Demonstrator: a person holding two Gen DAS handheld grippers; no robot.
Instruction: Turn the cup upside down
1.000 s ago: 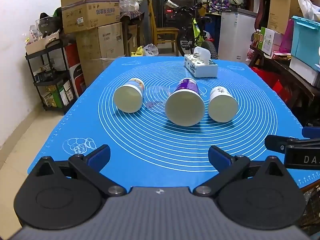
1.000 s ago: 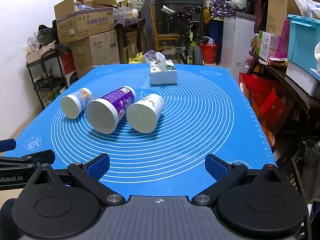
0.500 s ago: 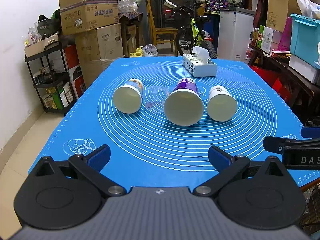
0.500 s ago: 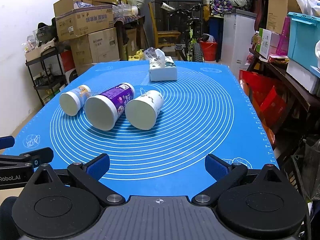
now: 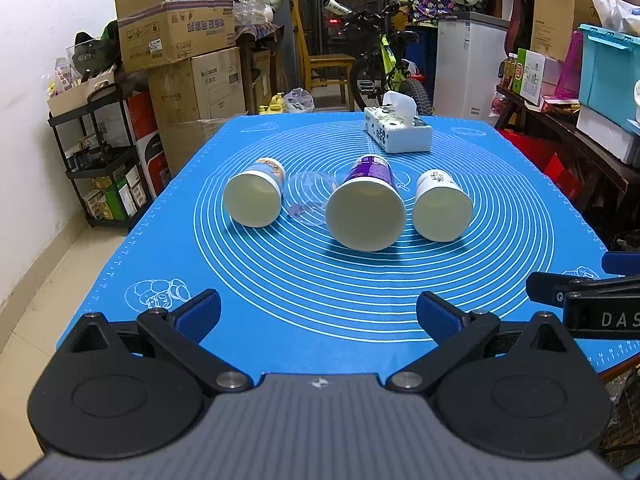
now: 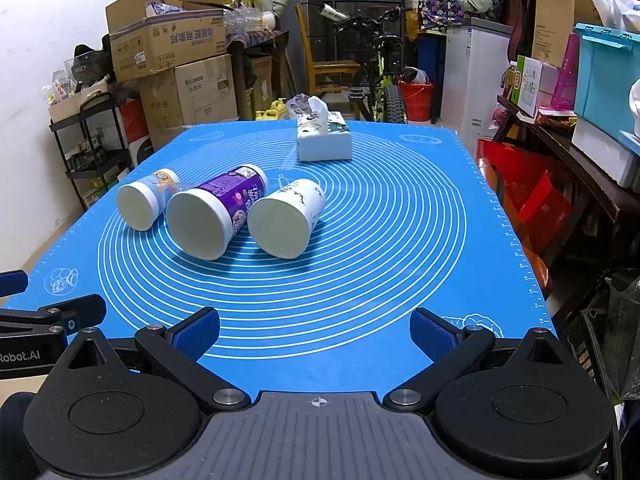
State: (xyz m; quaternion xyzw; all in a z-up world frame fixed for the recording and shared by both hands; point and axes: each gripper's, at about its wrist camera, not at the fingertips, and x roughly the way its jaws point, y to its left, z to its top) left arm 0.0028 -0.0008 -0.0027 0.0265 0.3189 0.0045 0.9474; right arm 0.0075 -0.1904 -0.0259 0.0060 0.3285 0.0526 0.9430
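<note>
Three paper cups lie on their sides on the blue mat (image 5: 320,280), open mouths toward me: a small one with an orange and blue print (image 5: 254,198) at left, a large purple one (image 5: 366,208) in the middle, a white one with ink drawings (image 5: 440,206) at right. A clear plastic cup (image 5: 306,196) lies between the small and purple cups. The right wrist view shows the small cup (image 6: 144,202), the purple cup (image 6: 214,216) and the white cup (image 6: 286,218). My left gripper (image 5: 318,312) and right gripper (image 6: 314,330) are open and empty above the mat's near edge.
A tissue box (image 5: 398,132) stands at the far side of the mat, also in the right wrist view (image 6: 324,140). Cardboard boxes (image 5: 180,40) and a black shelf (image 5: 104,152) stand to the left, a dark table with bins (image 5: 600,80) to the right, a bicycle (image 5: 384,68) behind.
Both grippers have risen and tilted slightly; the cups sit a little lower in view. The cups have not moved and both jaws remain open.
</note>
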